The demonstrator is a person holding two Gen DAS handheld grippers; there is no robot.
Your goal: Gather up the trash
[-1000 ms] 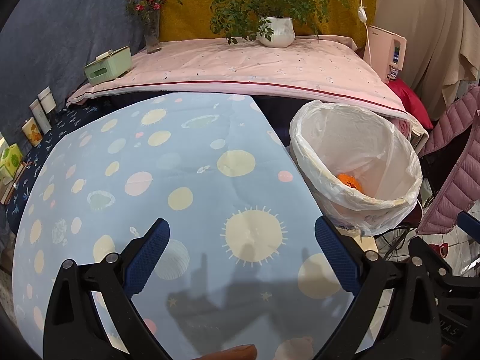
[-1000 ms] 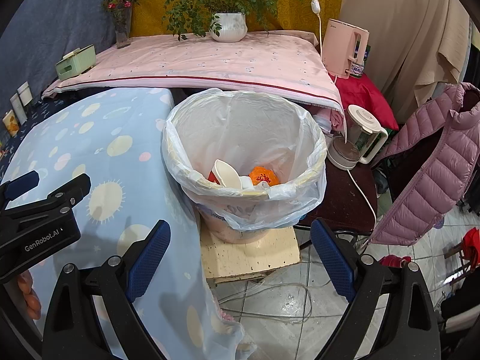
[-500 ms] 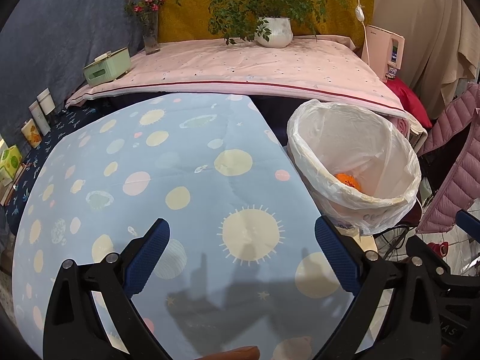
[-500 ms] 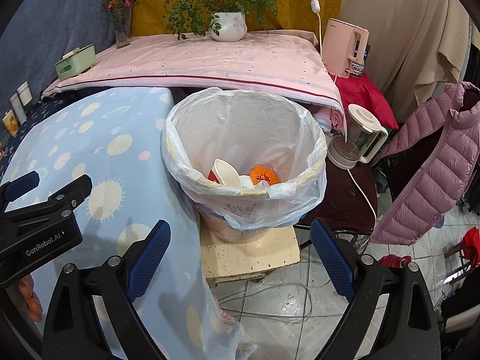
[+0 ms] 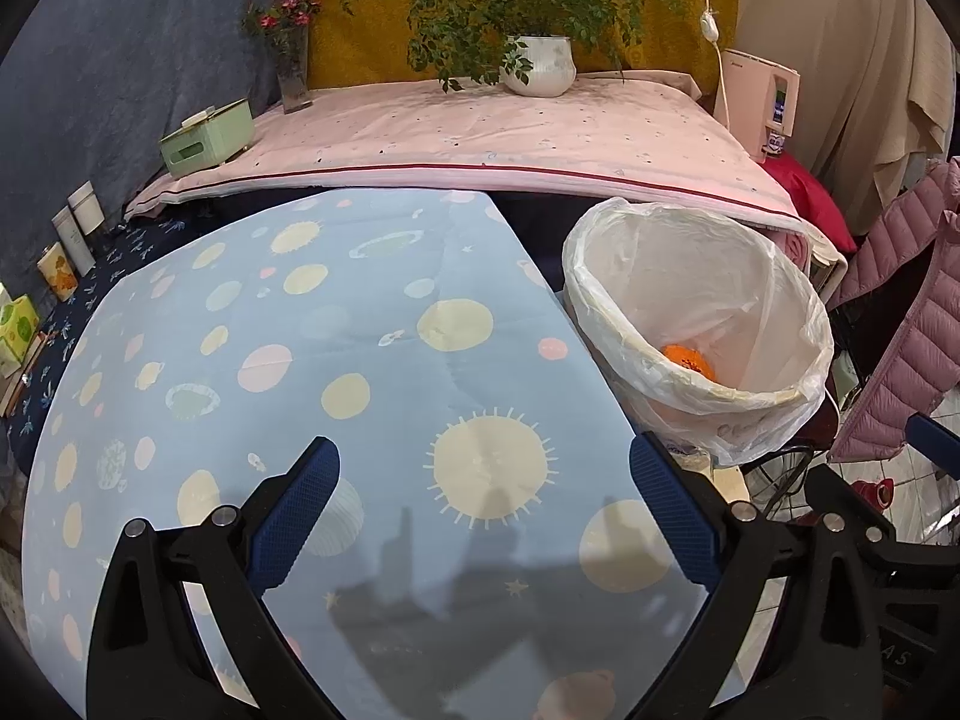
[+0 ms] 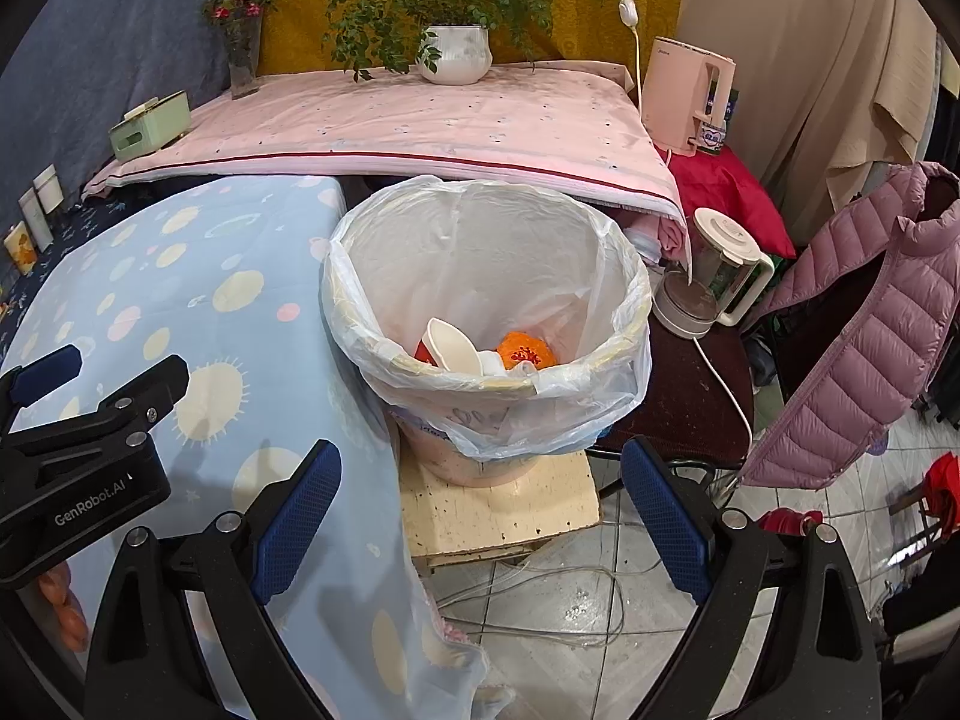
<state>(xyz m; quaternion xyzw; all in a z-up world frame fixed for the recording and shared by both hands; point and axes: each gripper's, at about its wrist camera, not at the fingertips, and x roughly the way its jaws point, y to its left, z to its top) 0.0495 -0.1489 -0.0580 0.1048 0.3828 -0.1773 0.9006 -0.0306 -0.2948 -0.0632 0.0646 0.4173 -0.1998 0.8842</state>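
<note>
A trash bin lined with a clear plastic bag (image 6: 486,300) stands on a low board right of the table; it also shows in the left wrist view (image 5: 696,324). Inside lie an orange peel (image 6: 525,351), a white paper cup (image 6: 450,345) and a bit of red trash. My left gripper (image 5: 483,510) is open and empty over the blue dotted tablecloth (image 5: 300,360). My right gripper (image 6: 480,516) is open and empty, a little in front of the bin. The left gripper's body (image 6: 78,420) shows at the left of the right wrist view.
A pink-covered bench (image 6: 420,126) behind holds a potted plant (image 6: 453,54), a flower vase (image 6: 240,54) and a green tissue box (image 6: 150,126). A pink kettle (image 6: 687,96), a white kettle (image 6: 714,276), a pink jacket (image 6: 858,330) and floor cables (image 6: 570,588) are at the right.
The left wrist view has shifted slightly, with the bin a touch further left. Both grippers stay open and empty; the right one has not moved.
</note>
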